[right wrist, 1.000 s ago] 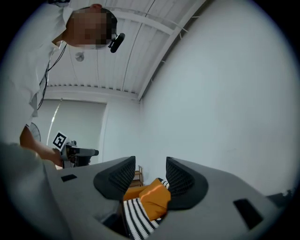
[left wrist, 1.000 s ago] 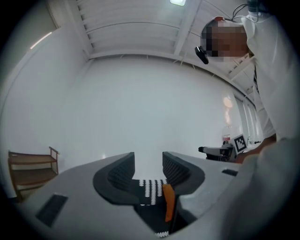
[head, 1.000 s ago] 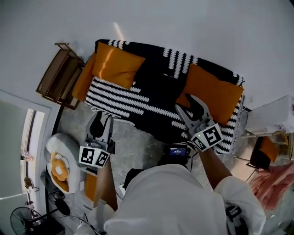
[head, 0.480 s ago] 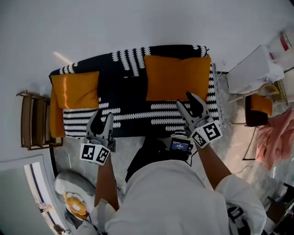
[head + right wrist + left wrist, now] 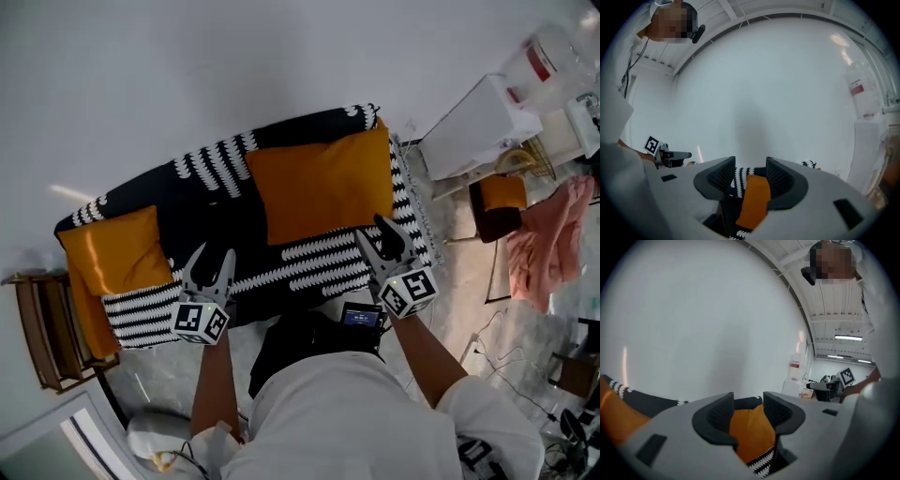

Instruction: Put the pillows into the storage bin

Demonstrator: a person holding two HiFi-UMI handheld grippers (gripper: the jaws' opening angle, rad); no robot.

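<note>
Well, the large orange fabric pillow lies flat on the right half of a sofa draped with a black throw with white stripes, its far edge against the backrest by the white wall. A smaller orange satin pillow sits at the sofa's left end, well apart from the first. Neither pillow is in any container. On the floor to the right stands a dark brown box-like frame with something orange in its top; whether it is a bin I cannot tell.

The right gripper hangs at the large pillow's near right corner, with its tips at the pillow's edge; contact cannot be made out. In the right gripper view its jaws stand apart and empty, and the pillow shows edge-on beyond the gap of the gripper. The left gripper is over the sofa's front edge, near the pillow's near left corner but short of it. Its jaws are opening with nothing between them, and in the left gripper view the gripper frames the orange pillow lying farther off.

A wooden rack stands beside the sofa's left end. A white boxy unit and a pink cloth lie past its right end.
</note>
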